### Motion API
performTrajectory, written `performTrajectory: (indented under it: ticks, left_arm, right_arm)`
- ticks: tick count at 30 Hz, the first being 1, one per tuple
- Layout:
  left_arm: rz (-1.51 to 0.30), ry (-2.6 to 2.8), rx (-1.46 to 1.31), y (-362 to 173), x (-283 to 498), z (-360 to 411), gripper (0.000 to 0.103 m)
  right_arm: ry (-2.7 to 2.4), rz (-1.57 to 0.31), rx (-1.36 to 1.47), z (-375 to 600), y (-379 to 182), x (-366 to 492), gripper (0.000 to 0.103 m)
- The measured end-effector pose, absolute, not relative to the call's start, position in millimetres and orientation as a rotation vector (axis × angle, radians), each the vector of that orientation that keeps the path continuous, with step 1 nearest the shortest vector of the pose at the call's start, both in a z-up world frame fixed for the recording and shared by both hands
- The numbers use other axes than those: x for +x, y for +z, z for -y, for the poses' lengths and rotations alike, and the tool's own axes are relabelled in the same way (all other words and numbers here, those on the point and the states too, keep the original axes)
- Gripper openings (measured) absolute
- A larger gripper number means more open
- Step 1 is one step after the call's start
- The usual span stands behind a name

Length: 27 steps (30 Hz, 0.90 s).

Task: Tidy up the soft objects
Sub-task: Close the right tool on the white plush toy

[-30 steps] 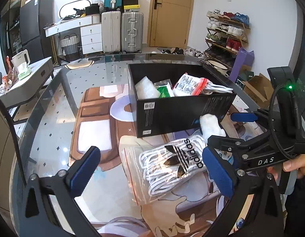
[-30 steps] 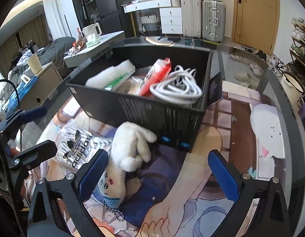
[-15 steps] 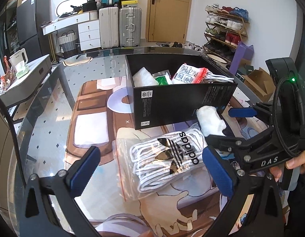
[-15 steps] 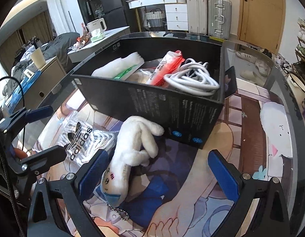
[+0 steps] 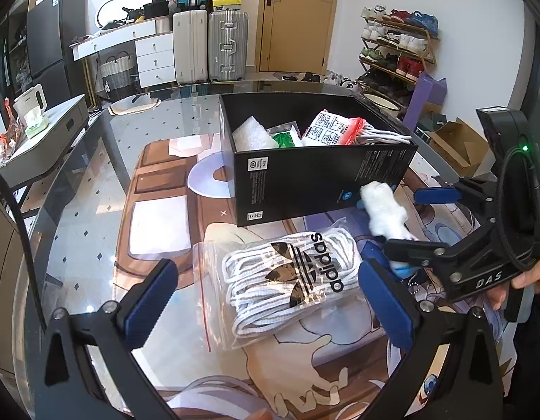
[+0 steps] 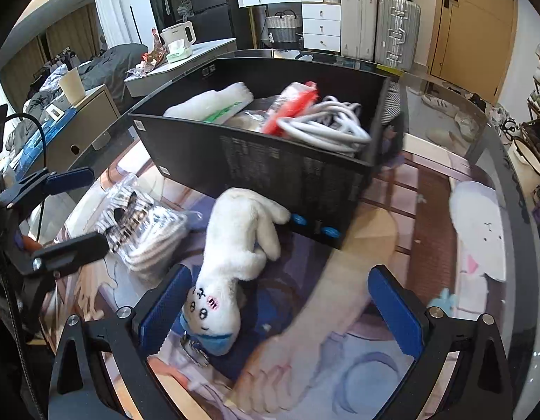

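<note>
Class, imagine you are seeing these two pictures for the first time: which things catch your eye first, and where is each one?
A black box stuffed with packets and white cord sits mid-table. Against its near wall lies a white plush toy, face toward the open right hand-held gripper. Beside the toy, a clear bag of white laces printed "adidas" lies before the open left hand-held gripper.
</note>
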<state>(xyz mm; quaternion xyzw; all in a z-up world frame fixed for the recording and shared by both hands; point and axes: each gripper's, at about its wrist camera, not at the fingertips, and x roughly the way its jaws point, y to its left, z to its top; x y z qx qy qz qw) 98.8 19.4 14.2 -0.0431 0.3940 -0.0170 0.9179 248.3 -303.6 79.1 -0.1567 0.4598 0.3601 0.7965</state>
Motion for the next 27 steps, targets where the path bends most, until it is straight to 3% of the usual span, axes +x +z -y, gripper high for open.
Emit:
performTrajectory:
  ticks: [23, 25, 27]
  left_arm:
    - [-0.832, -0.047, -0.076, 8, 100, -17, 0.103]
    - [-0.834, -0.048, -0.077, 7, 100, -17, 0.103]
    - [-0.835, -0.048, -0.076, 7, 100, -16, 0.103]
  right_arm:
    - [0.729, -0.944, -0.308, 308, 79, 255, 0.102]
    - [0.744, -0.933, -0.305, 308, 82, 252, 0.100]
    - [0.763, -0.926, -0.301, 307, 84, 251, 0.091]
